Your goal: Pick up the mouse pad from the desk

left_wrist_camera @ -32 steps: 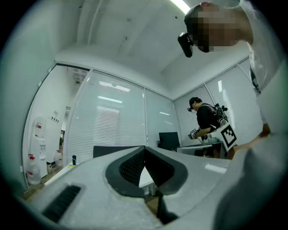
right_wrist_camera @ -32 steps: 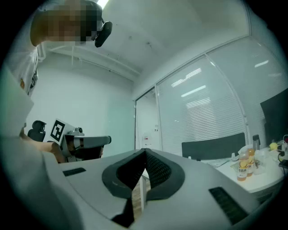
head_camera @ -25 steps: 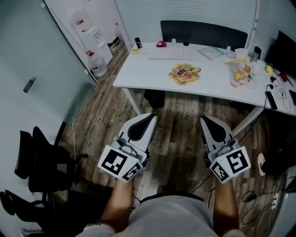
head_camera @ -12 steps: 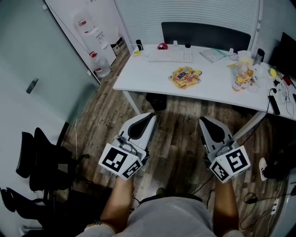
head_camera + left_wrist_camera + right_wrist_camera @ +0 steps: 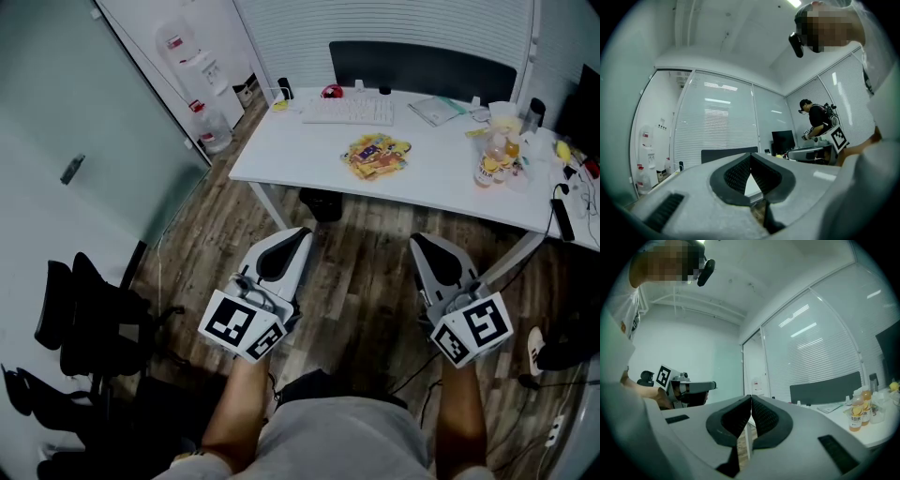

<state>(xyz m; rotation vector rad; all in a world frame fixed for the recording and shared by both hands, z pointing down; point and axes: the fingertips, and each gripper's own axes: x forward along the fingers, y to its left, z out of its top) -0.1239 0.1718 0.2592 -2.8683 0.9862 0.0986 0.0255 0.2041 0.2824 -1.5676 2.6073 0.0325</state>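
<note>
The mouse pad [image 5: 376, 155], flat and yellow with colourful print, lies near the middle of the white desk [image 5: 291, 150] in the head view. Both grippers hang over the wooden floor, well short of the desk's front edge and pointing toward it. My left gripper [image 5: 302, 232] is shut with nothing between its pads; its own view shows the jaws [image 5: 751, 154] meeting at the tip. My right gripper [image 5: 419, 240] is also shut and empty, its pads [image 5: 751, 397] pressed together. The mouse pad shows in neither gripper view.
On the desk are a white keyboard [image 5: 349, 111], papers [image 5: 439, 110] and drink bottles [image 5: 489, 161] at the right, with a dark partition [image 5: 422, 67] behind. A black chair [image 5: 84, 323] stands at the left. Cables [image 5: 525, 380] lie on the floor at the right. Another person [image 5: 816, 123] stands far off.
The head view has shifted slightly and the desk sits a little closer. Both grippers have drifted forward with me and stay shut.
</note>
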